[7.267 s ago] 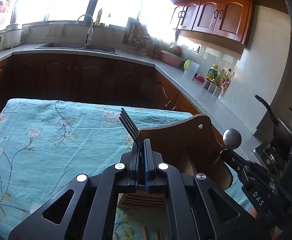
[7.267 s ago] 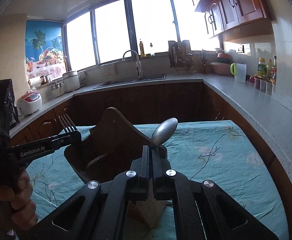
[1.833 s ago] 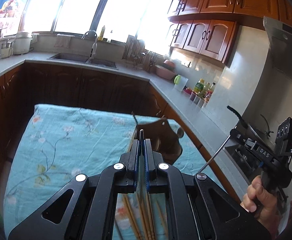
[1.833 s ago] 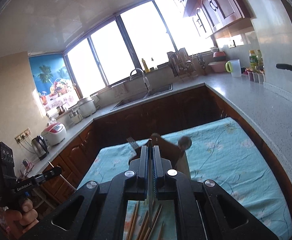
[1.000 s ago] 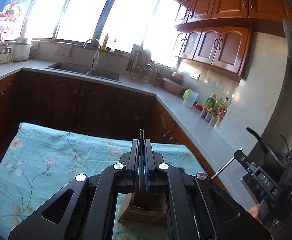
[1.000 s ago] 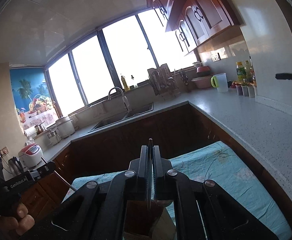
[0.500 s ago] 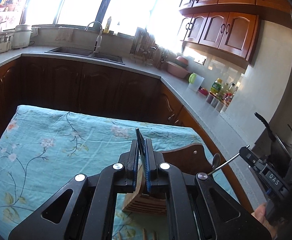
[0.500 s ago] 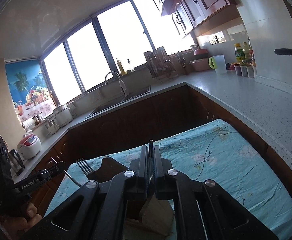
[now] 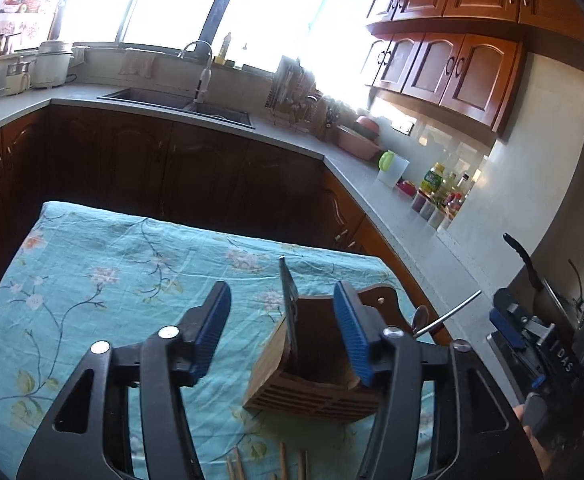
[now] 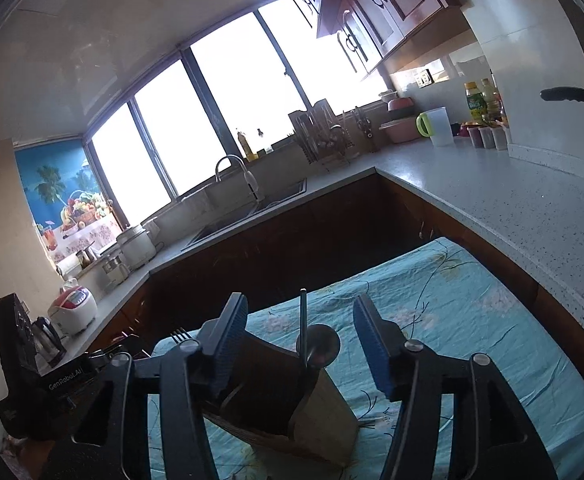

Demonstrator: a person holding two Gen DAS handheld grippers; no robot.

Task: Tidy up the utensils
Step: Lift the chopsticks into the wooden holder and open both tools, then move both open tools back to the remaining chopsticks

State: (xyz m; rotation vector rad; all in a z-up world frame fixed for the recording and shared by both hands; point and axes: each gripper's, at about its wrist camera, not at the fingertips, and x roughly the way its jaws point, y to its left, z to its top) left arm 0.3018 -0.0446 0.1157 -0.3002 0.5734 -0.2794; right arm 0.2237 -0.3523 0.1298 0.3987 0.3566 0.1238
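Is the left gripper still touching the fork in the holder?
Apart. The left wrist view shows the left gripper wide open, and the fork stands alone in the wooden holder, teal cloth showing between it and the left pad.

Both grippers, clamped shut half a second ago, now have their jaws spread wide. The left gripper (image 9: 284, 330) has let go of the fork (image 9: 290, 312), which now stands free in the wooden holder (image 9: 311, 388), tines up. The right gripper (image 10: 301, 344) has released the spoon (image 10: 317, 346), which now stands in the holder too, its bowl up. Seven seconds ago each utensil was gripped above the holder.
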